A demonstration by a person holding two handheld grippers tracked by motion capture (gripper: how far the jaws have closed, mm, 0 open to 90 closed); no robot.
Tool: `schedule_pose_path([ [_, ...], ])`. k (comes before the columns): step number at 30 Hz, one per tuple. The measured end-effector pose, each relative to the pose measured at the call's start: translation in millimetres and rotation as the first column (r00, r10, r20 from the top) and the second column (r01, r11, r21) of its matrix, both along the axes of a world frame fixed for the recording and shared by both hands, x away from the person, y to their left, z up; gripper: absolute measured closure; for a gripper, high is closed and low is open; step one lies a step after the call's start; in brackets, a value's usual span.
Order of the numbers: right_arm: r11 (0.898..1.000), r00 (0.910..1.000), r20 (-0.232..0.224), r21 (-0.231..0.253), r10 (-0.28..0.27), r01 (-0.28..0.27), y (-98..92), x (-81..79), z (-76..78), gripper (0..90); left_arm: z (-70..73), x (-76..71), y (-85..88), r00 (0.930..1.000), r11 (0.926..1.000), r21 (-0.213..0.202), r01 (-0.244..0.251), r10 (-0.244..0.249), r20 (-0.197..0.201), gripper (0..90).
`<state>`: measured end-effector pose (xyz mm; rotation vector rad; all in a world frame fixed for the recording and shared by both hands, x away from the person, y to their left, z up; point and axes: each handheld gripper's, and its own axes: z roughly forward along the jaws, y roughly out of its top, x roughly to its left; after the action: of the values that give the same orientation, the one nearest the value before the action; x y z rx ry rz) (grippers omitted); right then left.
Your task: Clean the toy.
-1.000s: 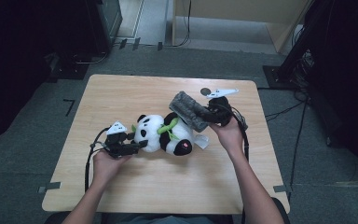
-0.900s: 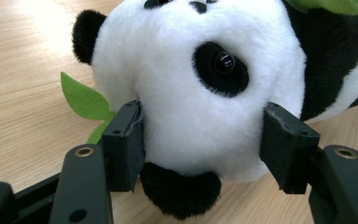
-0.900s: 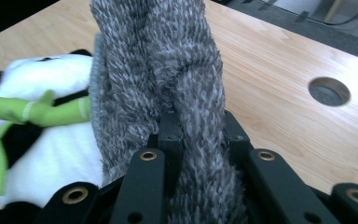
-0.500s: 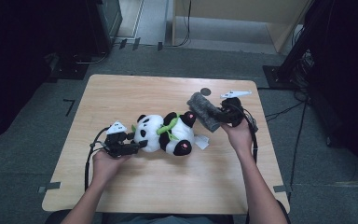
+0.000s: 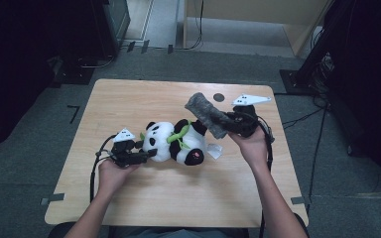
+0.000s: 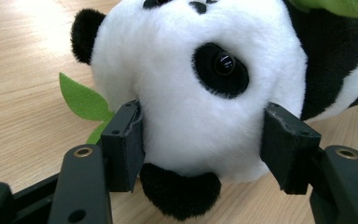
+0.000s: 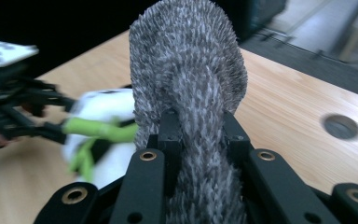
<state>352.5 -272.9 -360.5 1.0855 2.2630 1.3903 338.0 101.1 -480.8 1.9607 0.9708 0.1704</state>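
1. The pale rectangular wooden table bears everything I'm working on. It sits on a grey floor, with dark gear standing around its far corners.

2. The black-and-white plush panda with a green felt leaf collar lies on its side near the table's middle, head toward my left hand. My left gripper holds that head: in the left gripper view both pads press into the white fur, one at each cheek, so it is clamped on the panda's head.

3. The fuzzy grey cloth, bunched into a thick roll, hangs in the air above and just beside the panda's body. My right gripper is pinched tight on it; in the right gripper view the pile bulges out over both jaws.

4. A small white tag lies touching the panda's rump.

5. Risks, as I judge them:
   - The right pinch catches only a narrow fold, so a quick swing could let the cloth slide free.
   - The left grip is on soft stuffing; any tug from the cloth could roll the head out.
   - The trailing cables could snag the toy.
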Motion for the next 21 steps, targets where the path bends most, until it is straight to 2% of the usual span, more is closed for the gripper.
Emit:
schedule_pose_path([
  [2,0.999,0.9992,0.000,-0.002,0.040,-0.040,10.3,-4.0,0.5,75.7,0.1,-0.1,0.0,1.0000,1.0000,0.000,0.000,0.000,0.000,36.9],
  [6,0.994,0.9951,-0.004,-0.039,0.099,-0.099,29.2,-7.9,-5.3,75.5,0.0,-0.2,-0.1,1.0000,1.0000,-0.001,0.000,0.000,-0.001,36.9],
  [10,0.989,0.9895,-0.048,-0.057,0.136,-0.139,42.6,-7.0,-18.7,74.7,-0.1,-0.1,-0.1,1.0000,1.0000,0.000,0.000,0.000,0.000,36.9],
  [13,0.984,0.9888,-0.052,-0.105,0.140,-0.145,48.8,-5.9,-29.8,74.2,0.2,-0.2,-0.2,1.0000,1.0000,-0.001,-0.002,0.002,-0.005,36.9],
  [15,0.983,0.9880,-0.073,-0.114,0.136,-0.144,49.6,-4.2,-37.0,74.0,0.2,-0.2,-0.1,1.0000,1.0000,0.001,-0.001,0.001,-0.005,36.9],
  [21,0.987,0.9863,-0.110,-0.091,0.123,-0.133,43.6,-1.2,-50.6,72.8,0.2,-0.5,-0.6,1.0000,1.0000,0.001,-0.001,0.001,-0.003,36.7],
])
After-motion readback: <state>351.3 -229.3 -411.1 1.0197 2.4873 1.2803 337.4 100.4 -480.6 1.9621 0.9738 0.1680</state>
